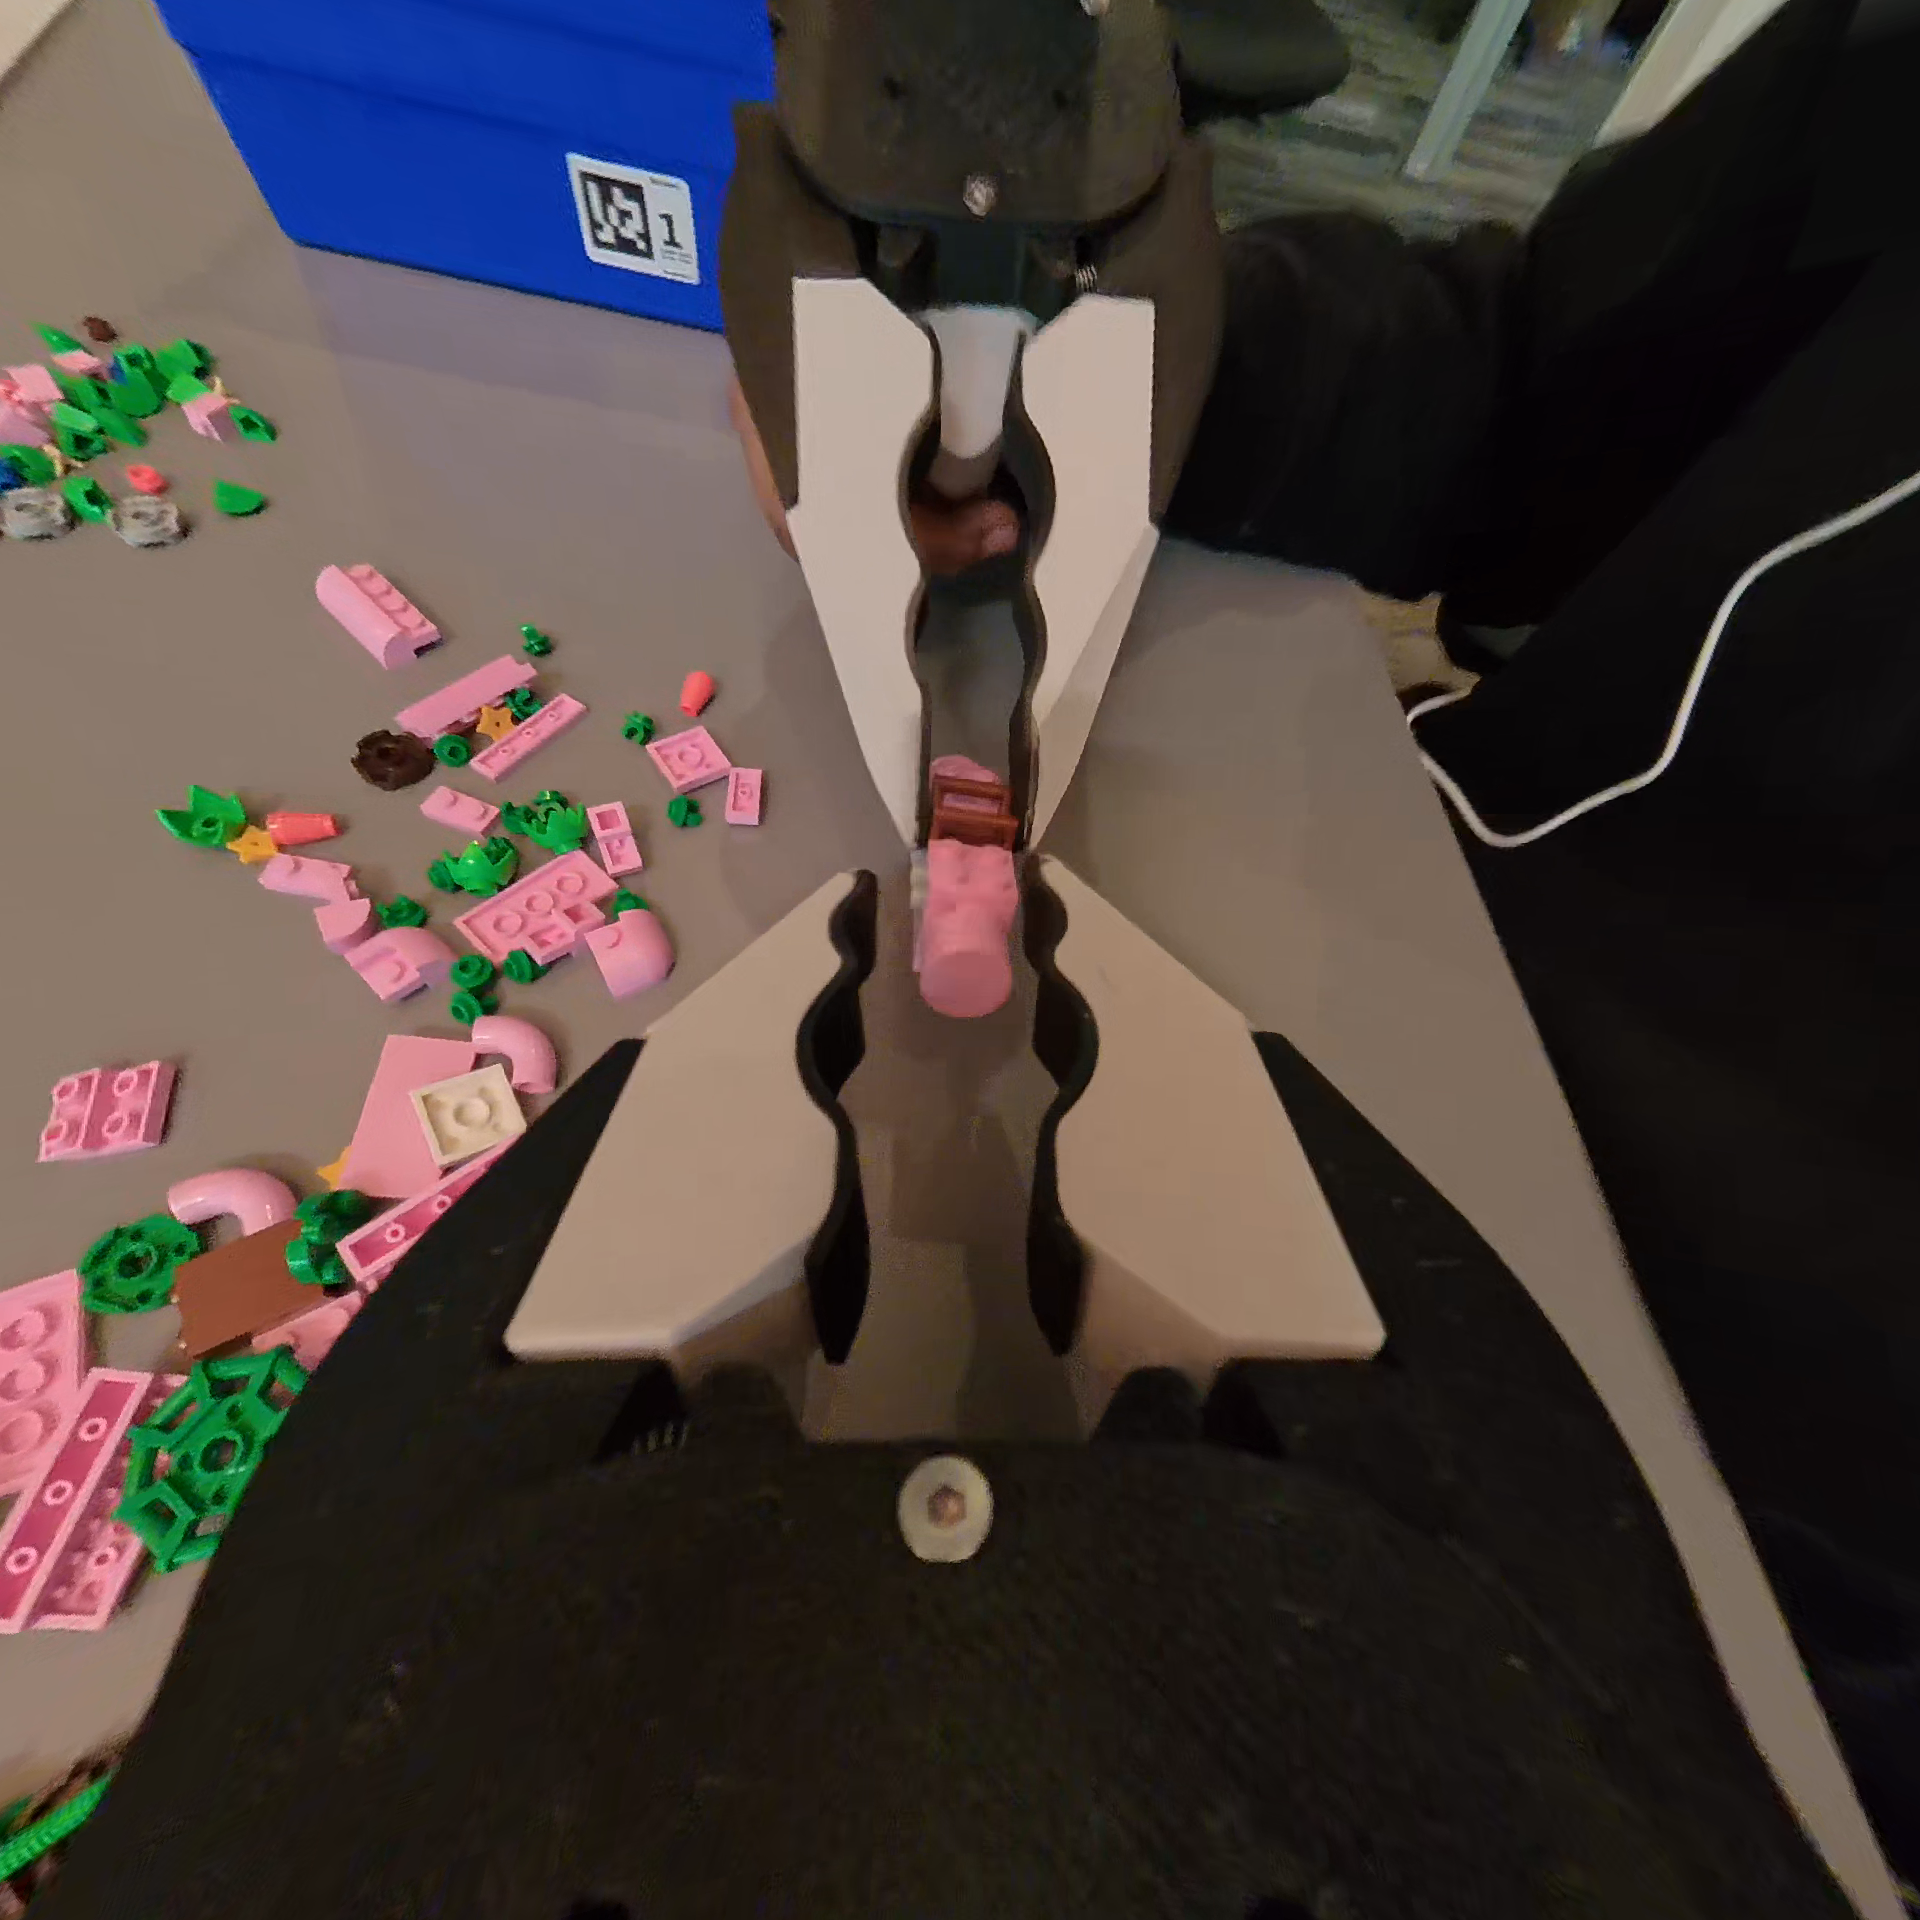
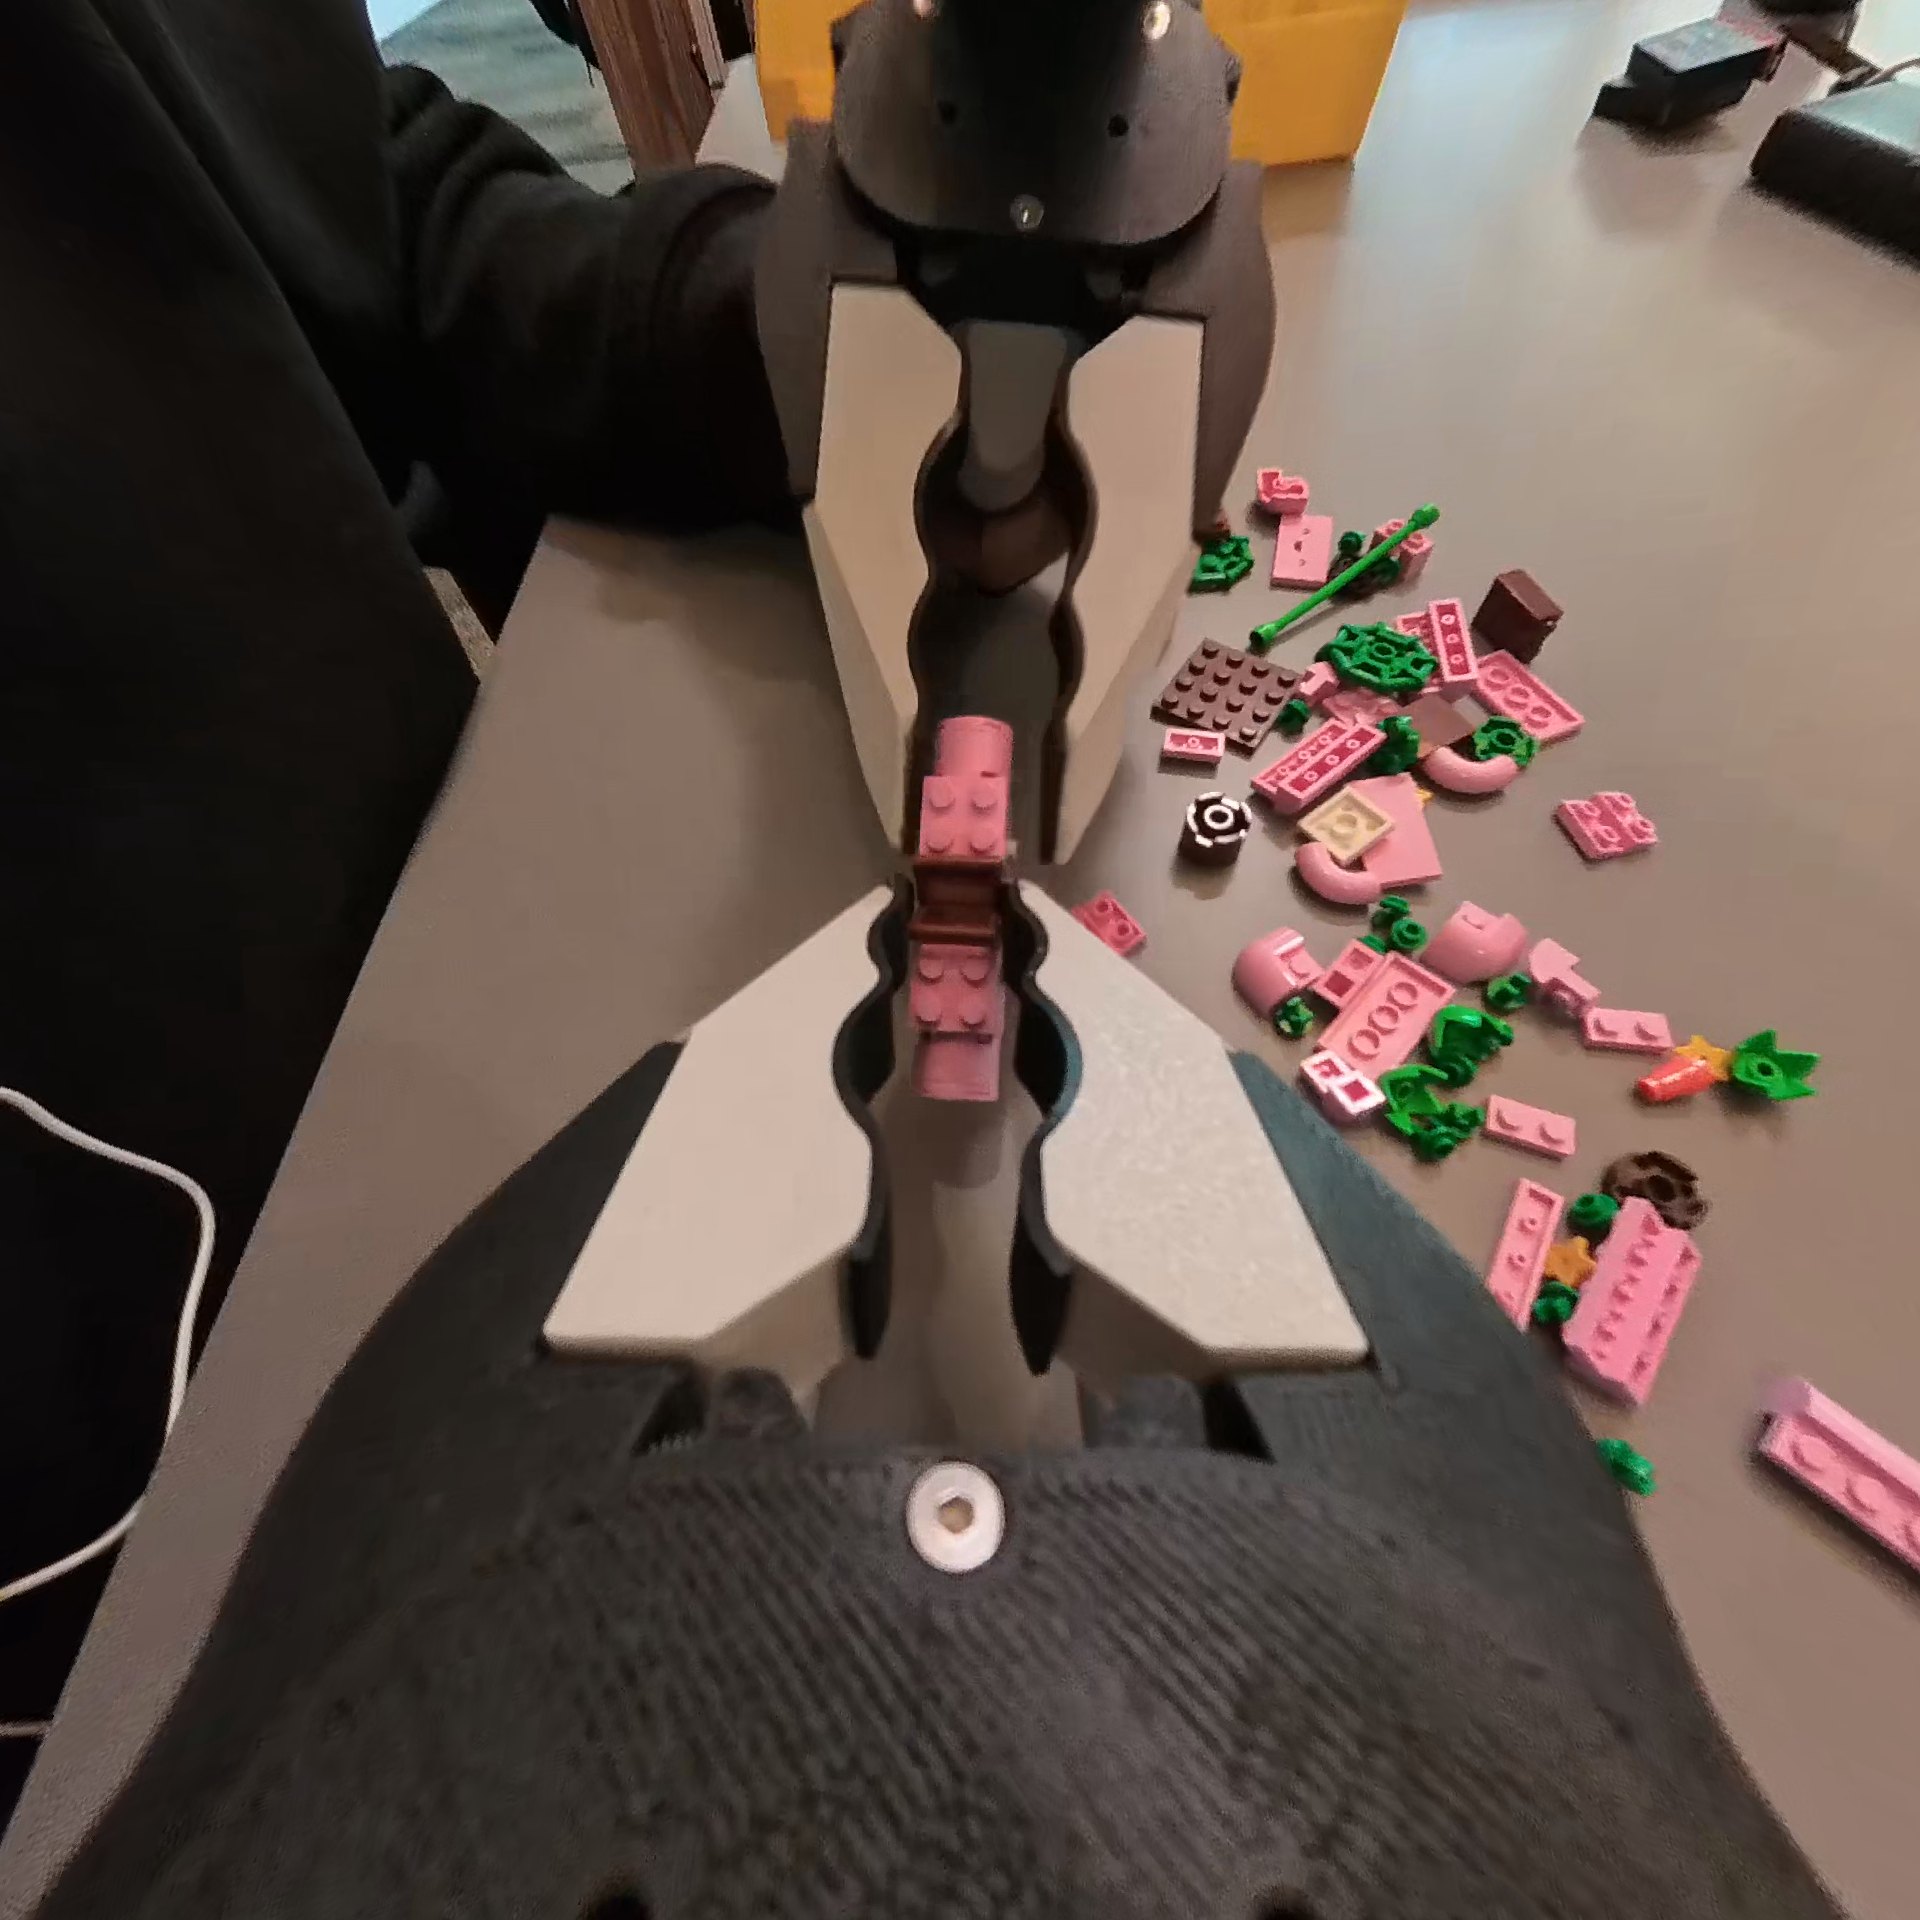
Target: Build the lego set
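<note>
Surface: grey table point(image 1: 582, 468), loose pink, green and brown lego pieces point(image 1: 520, 904) scattered; blue bin point(image 1: 468, 135) behind, yellow bin point(image 2: 1309, 83) at far edge. Left gripper point(image 1: 951, 894) and right gripper point(image 2: 956, 914) meet tip to tip, both clamped on one pink-and-brown lego assembly point(image 2: 961, 914) held above the table. Assembly's sides hidden by fingers; dark-sleeved person cut off at frame edge
</note>
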